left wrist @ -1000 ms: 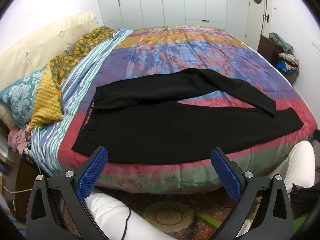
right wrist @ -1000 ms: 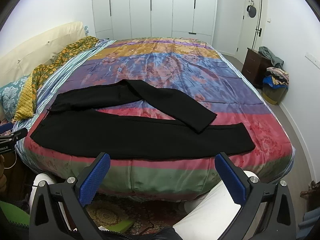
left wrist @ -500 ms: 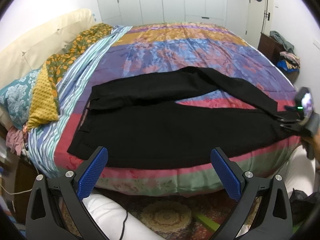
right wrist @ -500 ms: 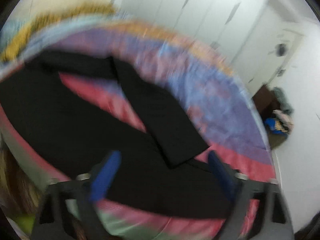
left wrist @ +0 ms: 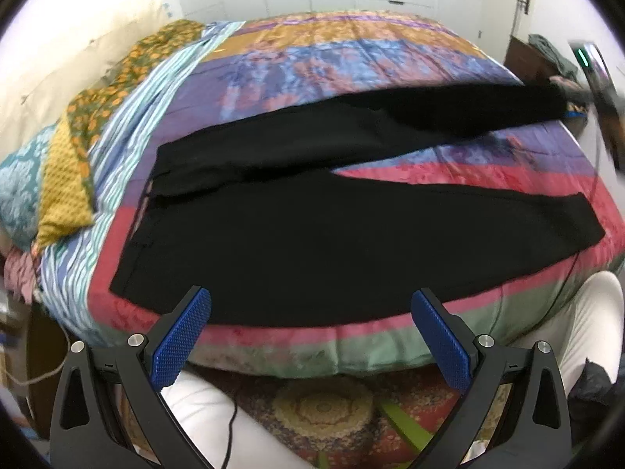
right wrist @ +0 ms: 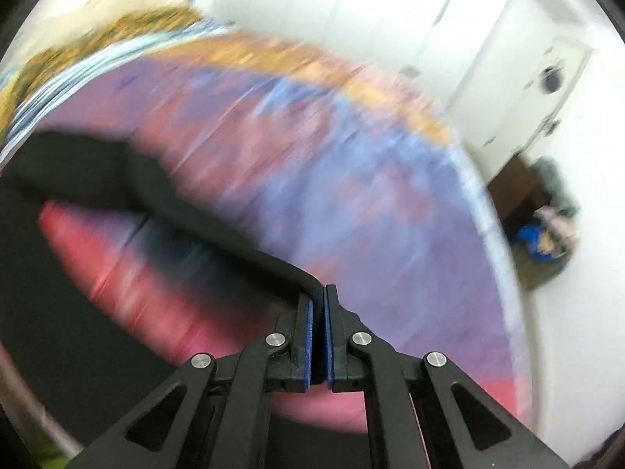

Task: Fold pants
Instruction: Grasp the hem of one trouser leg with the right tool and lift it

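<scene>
Left wrist view: left hand-held gripper (left wrist: 310,328) fingers wide apart, nothing between the blue pads (left wrist: 181,338), touching nothing. It hangs off the near edge of the bed (left wrist: 351,348), above the patterned rug (left wrist: 324,410). Black pants (left wrist: 312,234) lie on the striped quilt (left wrist: 332,66), waistband at the left, near leg flat along the bed's near edge. Far leg is stretched out to the right, its end lifted at the bed's right side where the right hand-held gripper (left wrist: 597,90) shows, blurred. Bare quilt on the far half of the bed; pillows (left wrist: 47,164) stacked at the left.

Right wrist view: heavy motion blur. Right hand-held gripper (right wrist: 317,301) fingers pressed together, clamped on the end of a pants (right wrist: 136,187) leg; black cloth runs from the tips up and left. Quilt (right wrist: 351,176) spreads beyond, white wardrobe (right wrist: 351,19) at the far wall, clothes pile (right wrist: 550,226) on the floor at the right.
</scene>
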A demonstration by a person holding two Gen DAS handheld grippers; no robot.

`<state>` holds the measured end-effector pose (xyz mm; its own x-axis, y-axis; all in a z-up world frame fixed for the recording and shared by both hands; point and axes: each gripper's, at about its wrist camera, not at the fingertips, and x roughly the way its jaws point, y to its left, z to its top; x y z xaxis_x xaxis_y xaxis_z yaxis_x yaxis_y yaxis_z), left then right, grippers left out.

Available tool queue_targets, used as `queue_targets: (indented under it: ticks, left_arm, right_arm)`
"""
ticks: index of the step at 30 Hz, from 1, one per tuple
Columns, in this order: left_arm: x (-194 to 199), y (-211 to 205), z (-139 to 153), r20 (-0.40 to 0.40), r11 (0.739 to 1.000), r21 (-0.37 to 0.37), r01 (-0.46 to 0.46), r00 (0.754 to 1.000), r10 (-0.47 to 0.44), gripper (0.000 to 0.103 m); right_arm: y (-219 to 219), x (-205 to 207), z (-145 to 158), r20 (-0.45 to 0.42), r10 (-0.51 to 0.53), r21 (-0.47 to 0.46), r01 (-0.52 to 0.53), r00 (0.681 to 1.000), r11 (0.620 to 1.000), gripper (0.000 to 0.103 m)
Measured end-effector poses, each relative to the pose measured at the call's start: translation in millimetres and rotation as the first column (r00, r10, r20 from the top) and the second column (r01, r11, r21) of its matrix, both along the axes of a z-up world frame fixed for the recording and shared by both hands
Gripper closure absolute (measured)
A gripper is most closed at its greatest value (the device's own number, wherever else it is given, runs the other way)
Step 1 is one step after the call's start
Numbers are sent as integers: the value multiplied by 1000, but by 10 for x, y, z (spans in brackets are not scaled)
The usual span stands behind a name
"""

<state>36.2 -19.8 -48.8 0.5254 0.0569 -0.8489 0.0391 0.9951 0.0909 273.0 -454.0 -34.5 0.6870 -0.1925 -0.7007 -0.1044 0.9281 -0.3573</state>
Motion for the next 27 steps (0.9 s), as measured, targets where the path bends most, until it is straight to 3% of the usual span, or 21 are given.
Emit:
queue_targets:
  ticks: [1,2,3,4,6,8,11,13,16,18,20,22,23,25,27]
  left_arm:
    - [20,-29,15,7,1000,2,7,1000,-7,1]
    - [37,-58,40,20,1000,4,13,1000,-13,1]
    - [42,-63,51,28,1000,6,15,1000,-15,1]
    - [46,-68,70,38,1000,11,16,999,-16,1]
    - [43,-42,54,42,1000,17,10,999,-11,1]
    - [75,39,-69,4,1000,-1,-8,1000,8,1]
    - [172,122,-252,-70,999,-43,-30,997,27,1]
    - [231,115,-321,-102,997,-68,-35,994,28,1]
    - [258,22,-282,-80,999,-49,-17,997,13,1]
    - [259,-38,-240,-56,1000,-16,-6,998,5,1]
    - [265,-49,-230,-54,1000,4,-4,999,4,1]
    - [283,-34,-261,-71,1000,16,-10,997,11,1]
    - [292,-17,-274,-81,1000,19,-14,997,16,1]
    - [311,35,-303,-94,999,25,-31,995,33,1]
    - [322,85,-326,-94,999,22,-46,994,48,1]
  right_arm:
    - [-163,300,118,13,-49,-18,49,999,999,97]
    - [-294,544,150,-3,-88,-28,87,996,996,82]
    - [-463,807,130,-26,-155,-55,154,988,987,53]
    - [-602,964,97,-19,-222,-86,220,975,972,45]
    - [-793,1093,8,-27,-298,-75,295,954,952,44]
    - [-812,1044,-88,-45,-317,7,317,947,948,44]
    - [-480,874,-361,-106,-222,165,238,969,957,44]
    - [86,781,-645,-182,-57,349,119,982,930,44]
    - [1041,706,-965,-220,189,578,-28,957,816,44]
    - [1863,710,-1183,-225,375,724,-103,899,682,44]
    - [2566,692,-1340,-218,502,810,-132,837,571,44]
    - [3137,647,-1477,-213,583,843,-154,784,515,41]
    - [3348,627,-1552,-235,606,840,-155,760,520,41]
    - [3480,697,-1685,-288,608,802,-160,740,575,41]
    - [3167,852,-1707,-301,564,760,-164,769,629,41]
